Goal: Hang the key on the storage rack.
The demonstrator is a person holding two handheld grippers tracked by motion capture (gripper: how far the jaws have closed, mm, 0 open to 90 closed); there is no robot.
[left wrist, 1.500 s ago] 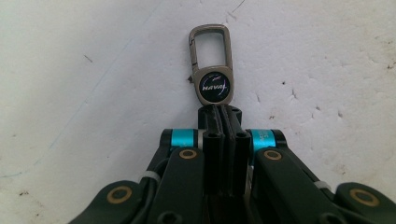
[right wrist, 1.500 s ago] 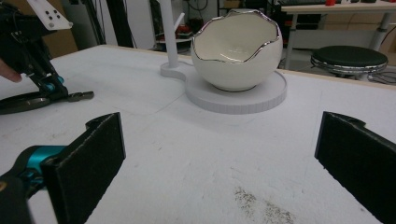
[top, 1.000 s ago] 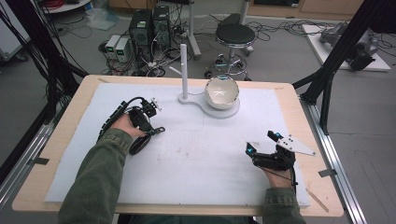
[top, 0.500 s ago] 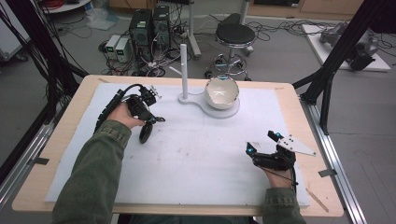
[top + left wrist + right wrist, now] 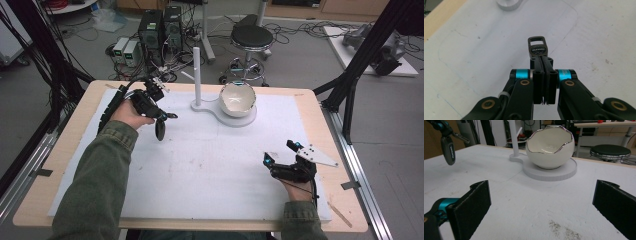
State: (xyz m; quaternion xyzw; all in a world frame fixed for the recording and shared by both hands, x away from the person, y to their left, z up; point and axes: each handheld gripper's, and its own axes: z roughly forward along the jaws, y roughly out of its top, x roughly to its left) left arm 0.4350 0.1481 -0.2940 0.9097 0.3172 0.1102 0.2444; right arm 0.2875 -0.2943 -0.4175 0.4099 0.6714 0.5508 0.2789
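One dark key fob point(image 5: 538, 48) pinched between the pressed-together jaws of the left gripper point(image 5: 150, 97), hanging above the white mat's point(image 5: 210, 165) left rear area. Right gripper point(image 5: 290, 167) rests near the mat's front right, jaws spread wide, nothing between. Egg-shaped bowl point(image 5: 550, 146) sits on the white stand's point(image 5: 197, 62) round base, well apart from both.

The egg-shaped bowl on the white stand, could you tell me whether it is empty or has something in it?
Empty, as far as shown: the right gripper view looks into the bowl and its visible inner wall is bare; the very bottom is hidden behind the rim.
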